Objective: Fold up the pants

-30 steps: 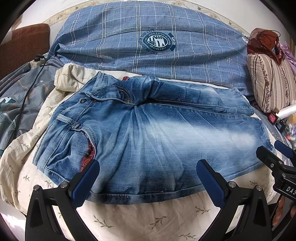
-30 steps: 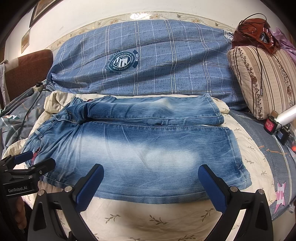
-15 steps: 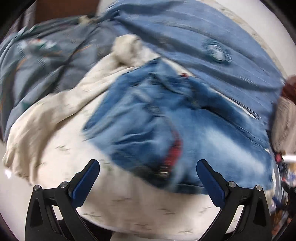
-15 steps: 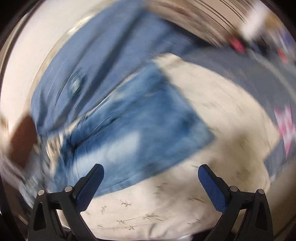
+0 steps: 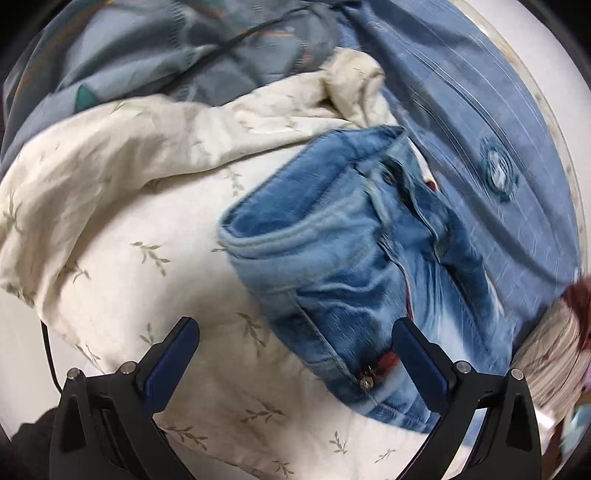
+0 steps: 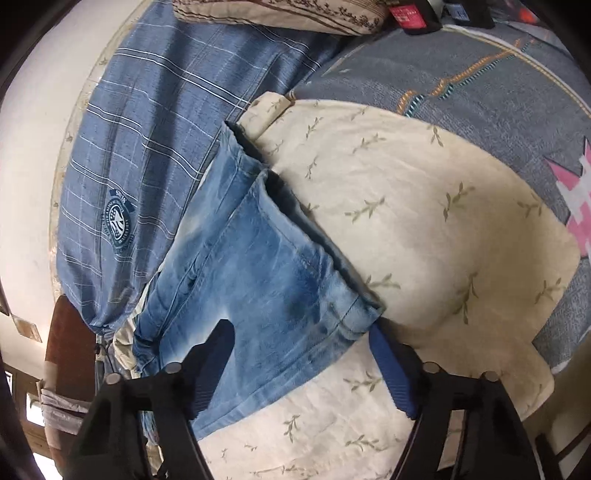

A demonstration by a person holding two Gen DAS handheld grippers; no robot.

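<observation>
Faded blue jeans [image 5: 354,258] lie flat on a cream leaf-print sheet [image 5: 129,221], one leg laid over the other. In the left wrist view I see the waistband end, with its near corner between my fingers. My left gripper [image 5: 295,354] is open just above that corner. In the right wrist view the leg cuffs [image 6: 295,240] show. My right gripper [image 6: 303,362] is open, its fingers either side of the near cuff corner [image 6: 362,314], touching nothing.
A blue plaid pillow [image 6: 147,129] lies along the far side of the jeans, also in the left wrist view [image 5: 480,129]. A grey patterned blanket [image 6: 480,74] and a striped cushion [image 6: 277,14] lie beyond the sheet. A black cable [image 5: 221,48] crosses the blanket.
Both grippers swung outward and turned: the left to the waistband end, the right to the cuff end. Each now sits closer over its corner. Both stayed open.
</observation>
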